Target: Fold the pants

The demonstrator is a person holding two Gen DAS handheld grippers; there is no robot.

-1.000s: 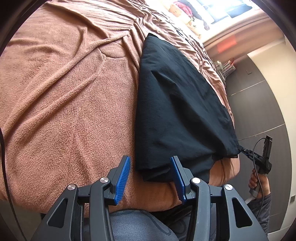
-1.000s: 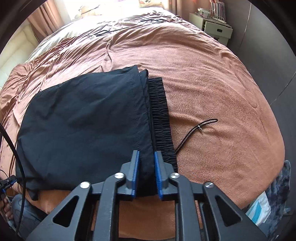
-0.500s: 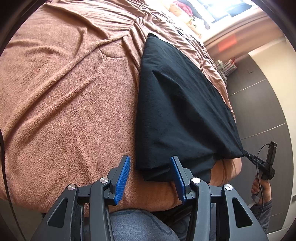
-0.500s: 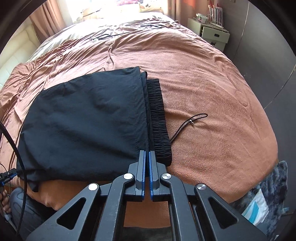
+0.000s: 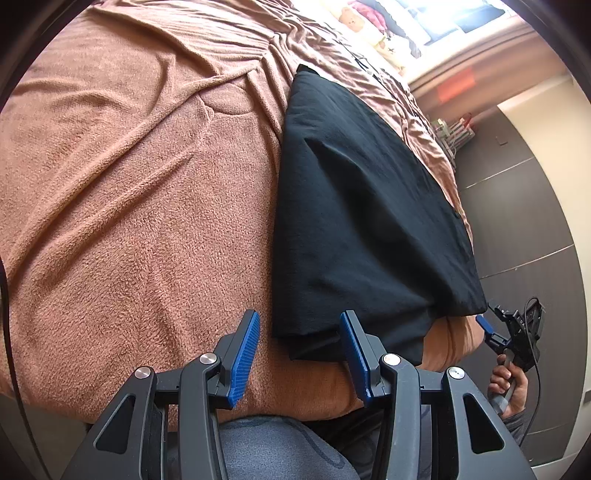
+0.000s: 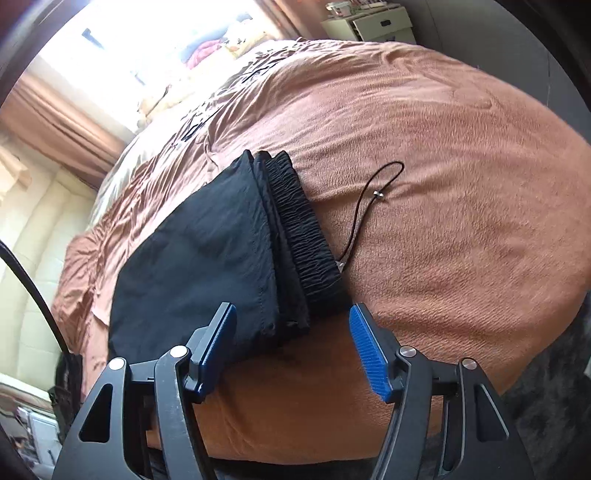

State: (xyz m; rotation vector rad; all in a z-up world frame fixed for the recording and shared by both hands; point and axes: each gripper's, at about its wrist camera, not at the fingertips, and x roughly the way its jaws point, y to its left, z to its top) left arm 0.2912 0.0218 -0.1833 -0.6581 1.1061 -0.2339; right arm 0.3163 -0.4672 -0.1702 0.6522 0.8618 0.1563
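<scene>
The black pants (image 5: 362,221) lie folded on the brown blanket (image 5: 129,203), near the bed's front edge. In the right wrist view the pants (image 6: 207,258) show stacked layers, with the elastic waistband (image 6: 303,236) on the right side and a thin drawstring (image 6: 365,206) trailing onto the blanket. My left gripper (image 5: 299,350) is open, its fingers astride the pants' near left corner without touching it. My right gripper (image 6: 291,347) is open and empty at the pants' near right corner. It also shows in the left wrist view (image 5: 495,332), held by a hand off the bed edge.
The bed's front edge (image 6: 314,424) runs just under both grippers. A white nightstand (image 6: 369,22) stands at the far right. Pillows and plush toys (image 5: 369,22) lie by the bright window. A dark wardrobe wall (image 5: 524,229) stands on the right. My knee (image 5: 280,450) is below.
My right gripper closed on the pants' near edge, then let go, opened wide and tilted. The left gripper stayed open and hardly moved.
</scene>
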